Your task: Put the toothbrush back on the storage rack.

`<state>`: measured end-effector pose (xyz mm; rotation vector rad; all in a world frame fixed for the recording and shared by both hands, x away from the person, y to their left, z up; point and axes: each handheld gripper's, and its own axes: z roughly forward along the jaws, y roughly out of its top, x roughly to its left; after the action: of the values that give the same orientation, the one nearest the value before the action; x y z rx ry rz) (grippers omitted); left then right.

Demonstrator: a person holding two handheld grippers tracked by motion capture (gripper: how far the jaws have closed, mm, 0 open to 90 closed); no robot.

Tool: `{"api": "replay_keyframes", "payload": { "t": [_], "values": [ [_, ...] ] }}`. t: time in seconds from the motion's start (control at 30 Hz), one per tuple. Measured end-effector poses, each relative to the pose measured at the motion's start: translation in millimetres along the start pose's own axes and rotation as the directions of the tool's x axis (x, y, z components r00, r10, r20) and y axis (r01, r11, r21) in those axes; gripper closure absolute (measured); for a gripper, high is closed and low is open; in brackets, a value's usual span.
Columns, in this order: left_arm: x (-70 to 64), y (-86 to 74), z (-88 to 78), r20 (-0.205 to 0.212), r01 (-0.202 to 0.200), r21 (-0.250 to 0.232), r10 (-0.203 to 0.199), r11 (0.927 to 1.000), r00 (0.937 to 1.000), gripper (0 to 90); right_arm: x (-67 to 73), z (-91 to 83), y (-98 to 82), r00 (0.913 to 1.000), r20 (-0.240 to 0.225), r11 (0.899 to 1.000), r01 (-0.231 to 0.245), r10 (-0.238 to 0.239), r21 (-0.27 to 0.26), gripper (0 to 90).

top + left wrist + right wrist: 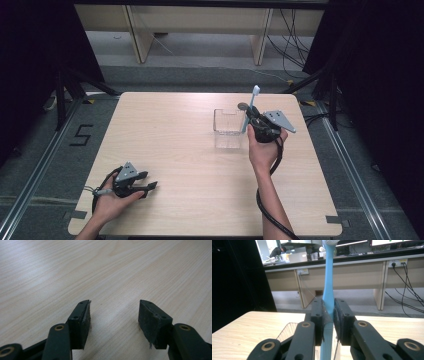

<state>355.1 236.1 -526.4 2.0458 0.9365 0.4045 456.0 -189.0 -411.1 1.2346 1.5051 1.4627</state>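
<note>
Blue toothbrush (328,293) pinched upright in right tongs (328,322), pads clamped on its handle, bristle head up. In high view right tongs (253,119) hold the toothbrush (251,107) just at the right edge of a clear plastic container (228,128) on the wood counter (170,145). Left tongs (148,183) rest near counter's front-left, jaws apart, nothing between them (114,315).

Light wooden table (175,145)
A clear plastic container (227,129) stands on it, right of centre, toward the far edge.
</note>
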Motion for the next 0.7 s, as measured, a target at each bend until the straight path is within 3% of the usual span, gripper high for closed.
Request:
{"api": "replay_keyframes", "payload": {
  "t": [0.1, 0.13, 0.3, 0.63, 0.67, 0.7],
  "values": [
    [-0.1, 0.0, 0.4, 0.002, 0.002, -0.002, -0.002, 1.0000, 1.0000, 42.8, 0.7, -0.2, -4.0, 0.9997, -0.003, 1.000, -0.023, 0.023, 0.012, 78.9],
    [-0.1, -0.1, 0.4, 0.002, 0.002, -0.002, -0.002, 1.0000, 1.0000, 42.8, -0.1, -0.1, -5.2, 1.0000, -0.002, 1.000, -0.001, 0.001, 0.013, 78.9],
    [-0.3, -0.1, 0.5, 0.001, 0.002, -0.003, -0.002, 1.0000, 1.0000, 42.8, 2.0, -1.1, -9.9, 1.0000, 0.006, 1.000, -0.005, 0.004, 0.029, 78.9],
    [-0.4, -0.3, 0.6, -0.007, -0.009, -0.001, 0.009, 1.0000, 0.9999, 42.8, 2.5, -3.3, -17.6, 0.9995, 0.000, 0.999, 0.032, -0.032, 0.037, 78.9],
    [-0.4, -0.2, 0.5, -0.007, -0.010, 0.001, 0.010, 0.9999, 0.9999, 42.8, 4.5, -3.5, -18.8, 0.9999, 0.010, 0.999, 0.013, -0.013, 0.041, 79.0],
    [-0.5, -0.3, 0.5, -0.007, -0.010, 0.000, 0.010, 1.0000, 0.9999, 42.8, 3.2, -3.3, -19.4, 0.9994, -0.001, 0.999, 0.035, -0.035, 0.042, 79.0]
  ]
}}
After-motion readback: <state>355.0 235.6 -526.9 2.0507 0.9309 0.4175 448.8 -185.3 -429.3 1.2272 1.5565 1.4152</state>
